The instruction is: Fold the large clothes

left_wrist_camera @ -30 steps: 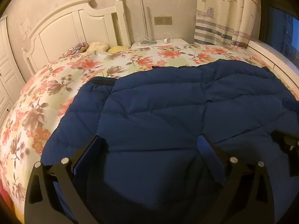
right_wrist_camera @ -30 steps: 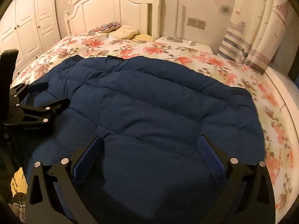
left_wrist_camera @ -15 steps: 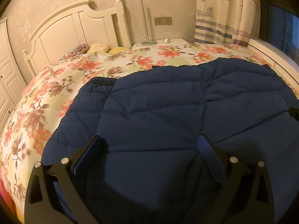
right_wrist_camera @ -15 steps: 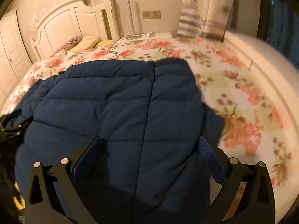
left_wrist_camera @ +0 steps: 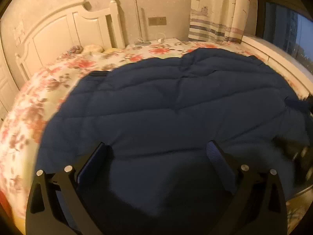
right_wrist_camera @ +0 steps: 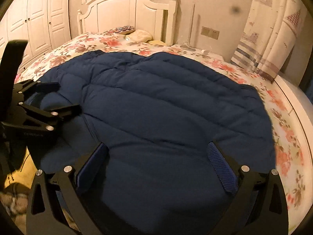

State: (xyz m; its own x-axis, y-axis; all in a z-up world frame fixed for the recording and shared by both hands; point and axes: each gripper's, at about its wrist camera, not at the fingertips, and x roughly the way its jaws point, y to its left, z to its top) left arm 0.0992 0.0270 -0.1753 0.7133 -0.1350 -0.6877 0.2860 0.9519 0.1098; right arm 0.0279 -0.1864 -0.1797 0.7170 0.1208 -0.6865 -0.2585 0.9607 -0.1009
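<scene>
A large navy quilted jacket (right_wrist_camera: 166,101) lies spread across a bed (right_wrist_camera: 281,105) covered in a floral sheet, filling most of both wrist views. The left gripper (left_wrist_camera: 157,152) hovers over the near part of the garment, its blue-padded fingers (left_wrist_camera: 93,160) wide apart with only fabric showing between them and nothing clamped. The right gripper (right_wrist_camera: 157,152) is poised likewise above the near edge, its fingers (right_wrist_camera: 221,164) spread and gripping nothing. In the right wrist view the left gripper appears at the left edge, also with its fingers parted, over the jacket's left side. In the left wrist view a dark blurred shape at the right edge sits by the jacket's border; what it is cannot be told. Behind the jacket stand a white headboard (right_wrist_camera: 127,13) with pillows (right_wrist_camera: 140,34) at its foot, a bedside stand (left_wrist_camera: 166,41) with a cable on top, and a striped curtain (left_wrist_camera: 219,11). White wardrobe doors (right_wrist_camera: 39,17) line the left wall
</scene>
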